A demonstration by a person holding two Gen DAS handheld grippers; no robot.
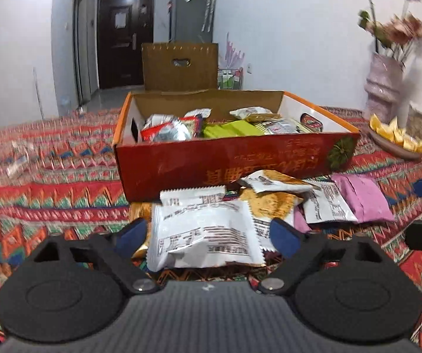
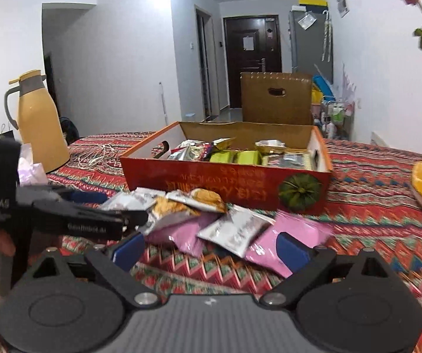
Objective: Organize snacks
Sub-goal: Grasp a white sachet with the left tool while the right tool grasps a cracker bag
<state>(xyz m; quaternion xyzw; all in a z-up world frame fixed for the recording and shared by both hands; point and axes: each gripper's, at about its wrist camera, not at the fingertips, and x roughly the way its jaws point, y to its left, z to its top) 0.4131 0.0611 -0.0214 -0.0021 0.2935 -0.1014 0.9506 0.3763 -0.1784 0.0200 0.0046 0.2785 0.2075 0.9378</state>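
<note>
My left gripper (image 1: 208, 234) has its jaws spread on either side of a white snack packet (image 1: 205, 232) lying on the patterned worktop (image 1: 49, 200); I cannot tell whether the blue pads (image 1: 281, 235) touch it. My right gripper (image 2: 211, 250) is open, with nothing pressed between its pads, above a pink packet (image 2: 269, 250) and a silver packet (image 2: 234, 229). The loose packets lie in a heap just in front of the red cardboard box (image 1: 225, 161), which already holds several snacks, 2 green packs (image 2: 237, 157) among them. A yellow jug (image 2: 38, 123) stands far left, a plate of orange wedges (image 1: 396, 135) right of the box.
</note>
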